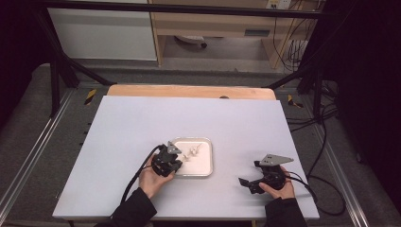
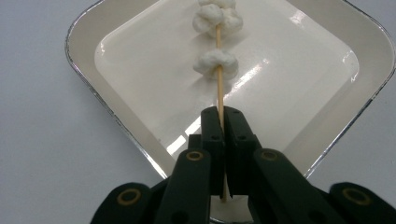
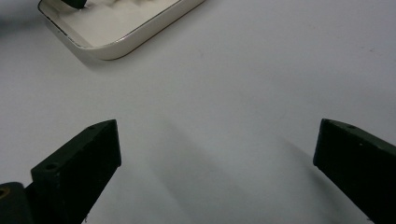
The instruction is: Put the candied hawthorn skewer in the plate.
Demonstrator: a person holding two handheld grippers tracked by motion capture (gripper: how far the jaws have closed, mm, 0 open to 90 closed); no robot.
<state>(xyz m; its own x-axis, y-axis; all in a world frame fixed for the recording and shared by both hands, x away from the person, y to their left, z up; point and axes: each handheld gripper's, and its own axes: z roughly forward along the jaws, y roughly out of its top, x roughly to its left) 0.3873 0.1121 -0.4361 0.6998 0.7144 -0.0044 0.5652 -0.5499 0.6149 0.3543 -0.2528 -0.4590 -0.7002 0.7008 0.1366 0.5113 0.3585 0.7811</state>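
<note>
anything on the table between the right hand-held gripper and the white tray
Nothing: in the right gripper view, bare white tabletop runs from the open right hand-held gripper to the glossy white square tray. The high view agrees.

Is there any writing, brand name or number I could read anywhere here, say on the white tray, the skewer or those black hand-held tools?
None can be read.
The tray, the skewer, the table and both grippers, left gripper and right gripper: plain, no markings.
The yellow-and-black patches on the floor: warning stripes, no words.
</note>
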